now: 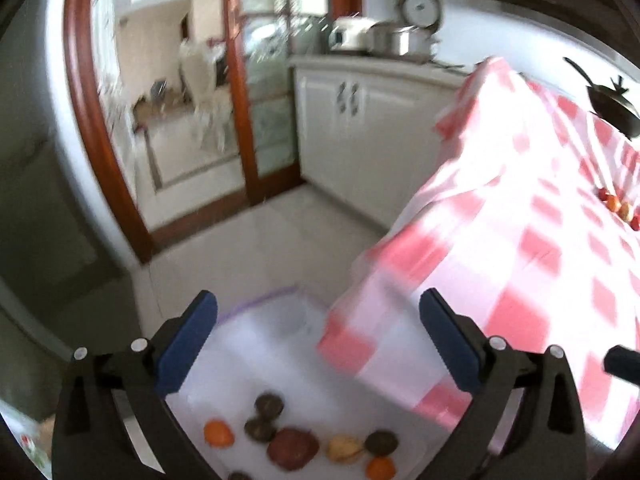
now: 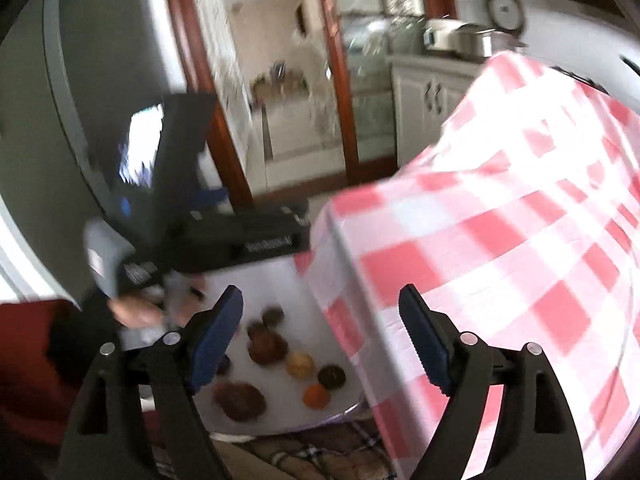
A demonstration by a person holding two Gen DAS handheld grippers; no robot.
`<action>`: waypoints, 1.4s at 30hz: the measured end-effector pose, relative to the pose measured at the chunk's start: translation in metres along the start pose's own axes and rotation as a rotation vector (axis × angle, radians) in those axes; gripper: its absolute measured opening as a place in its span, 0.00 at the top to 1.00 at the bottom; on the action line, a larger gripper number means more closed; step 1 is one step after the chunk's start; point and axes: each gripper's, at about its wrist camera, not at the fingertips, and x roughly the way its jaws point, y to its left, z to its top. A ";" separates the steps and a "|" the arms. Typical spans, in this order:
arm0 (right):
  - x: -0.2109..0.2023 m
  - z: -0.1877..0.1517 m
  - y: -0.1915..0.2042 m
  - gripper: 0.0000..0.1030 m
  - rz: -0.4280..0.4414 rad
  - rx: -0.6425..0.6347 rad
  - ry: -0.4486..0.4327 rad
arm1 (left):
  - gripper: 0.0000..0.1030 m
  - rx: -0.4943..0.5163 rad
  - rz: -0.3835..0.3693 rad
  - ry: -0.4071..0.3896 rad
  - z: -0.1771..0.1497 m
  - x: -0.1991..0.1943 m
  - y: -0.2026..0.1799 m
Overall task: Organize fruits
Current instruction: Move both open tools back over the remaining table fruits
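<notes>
A white bin sits low beside the table and holds several fruits: a dark red one, orange ones, brown ones and a yellow one. My left gripper is open and empty above the bin. The right wrist view shows the same bin with its fruits. My right gripper is open and empty over the bin's edge. More small fruits lie on the red-and-white checked tablecloth at the far right. Both views are blurred.
The left gripper's black body and the hand holding it show at the left of the right wrist view. A dark pan sits on the table. White cabinets with pots stand behind, next to a wooden-framed glass door.
</notes>
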 end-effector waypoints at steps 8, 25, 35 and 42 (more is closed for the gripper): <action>-0.078 0.026 -0.085 0.15 -0.066 0.234 -0.197 | 0.01 0.051 -0.120 -0.050 0.040 -0.011 -0.077; -0.108 0.008 -0.243 0.15 -0.466 0.532 -0.217 | 0.02 0.201 -0.399 0.055 0.060 0.025 -0.262; -0.125 -0.012 -0.348 0.15 -0.728 0.723 -0.129 | 0.02 0.275 -0.546 0.170 0.066 0.070 -0.375; -0.138 -0.042 -0.403 0.15 -0.868 0.828 -0.079 | 0.02 0.295 -0.623 0.198 0.073 0.088 -0.417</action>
